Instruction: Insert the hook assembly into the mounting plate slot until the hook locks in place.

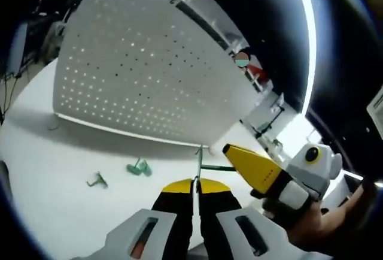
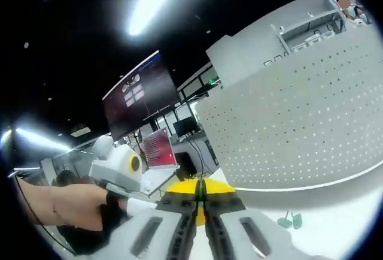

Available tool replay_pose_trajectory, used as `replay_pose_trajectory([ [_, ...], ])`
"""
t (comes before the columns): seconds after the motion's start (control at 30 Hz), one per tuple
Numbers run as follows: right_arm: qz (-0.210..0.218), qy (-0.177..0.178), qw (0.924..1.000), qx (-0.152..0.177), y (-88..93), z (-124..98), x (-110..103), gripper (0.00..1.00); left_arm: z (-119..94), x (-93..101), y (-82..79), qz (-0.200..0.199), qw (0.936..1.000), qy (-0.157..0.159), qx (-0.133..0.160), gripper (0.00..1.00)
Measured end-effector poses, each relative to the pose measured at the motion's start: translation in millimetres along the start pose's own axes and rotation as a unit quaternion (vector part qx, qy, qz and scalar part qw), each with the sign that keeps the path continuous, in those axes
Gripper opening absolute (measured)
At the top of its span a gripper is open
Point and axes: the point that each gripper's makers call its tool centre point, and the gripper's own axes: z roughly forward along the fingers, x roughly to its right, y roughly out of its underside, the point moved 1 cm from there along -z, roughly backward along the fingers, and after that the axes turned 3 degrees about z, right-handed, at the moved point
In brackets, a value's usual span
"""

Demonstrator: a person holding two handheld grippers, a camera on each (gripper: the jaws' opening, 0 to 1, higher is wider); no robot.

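The green hook assembly (image 1: 200, 163) is pinched between the left gripper's (image 1: 195, 186) closed jaws, near the perforated mounting plate (image 1: 143, 62) standing on the white table (image 1: 66, 158). The right gripper (image 2: 201, 199) has its jaws pressed together. Spare green hooks (image 1: 139, 168) lie on the table.

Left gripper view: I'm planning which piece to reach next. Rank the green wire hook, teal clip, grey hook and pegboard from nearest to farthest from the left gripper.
1. Green wire hook, at the jaws.
2. Teal clip, left.
3. Grey hook, further left.
4. Pegboard, behind.
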Motion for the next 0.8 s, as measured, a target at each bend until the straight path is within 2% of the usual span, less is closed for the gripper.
replay_pose_trajectory([
  [0.27,0.003,-0.004,0.9999,-0.014,-2.9,3,-4,0.0,-5,-0.5,-4.6,0.021,0.9997,-0.012,0.004,0.01],
  [0.33,0.062,-0.018,0.9979,0.002,-12.4,4,-6,0.04,-8,-3.6,-9.0,0.03,0.9992,-0.024,0.012,0.01],
  [0.37,0.069,-0.02,0.9974,0.009,-18.1,4,-5,0.06,-9,-7.6,-10.4,0.049,0.9981,-0.035,0.011,0.01],
  [0.4,0.055,-0.02,0.9983,0.003,-21.8,3,-4,0.07,-12,-12.0,-14.4,0.068,0.9962,-0.052,0.017,0.01],
  [0.47,0.035,-0.026,0.999,0.005,-28.9,2,-6,0.07,-15,-11.0,-19.2,0.054,0.9971,-0.046,0.029,0.01],
  [0.5,0.033,-0.033,0.9989,0.0,-29.1,3,-7,0.07,-16,-11.5,-25.7,0.038,0.997,-0.045,0.049,0.01],
  [0.53,0.037,-0.039,0.9985,-0.011,-27.5,3,-9,0.08,-18,-13.2,-26.4,0.039,0.9969,-0.046,0.05,0.01],
  [0.6,0.046,-0.037,0.9981,-0.015,-27.9,3,-9,0.14,-20,-15.0,-29.4,0.046,0.9959,-0.054,0.056,0.01],
  [0.73,0.019,-0.035,0.9987,-0.033,-19.3,4,-18,0.15,-23,-13.3,-33.4,0.051,0.9946,-0.055,0.071,0.01],
  [0.8,0.022,-0.036,0.9983,-0.039,-13.7,7,-22,0.15,-23,-11.8,-32.4,0.052,0.9943,-0.055,0.075,0.01],
])
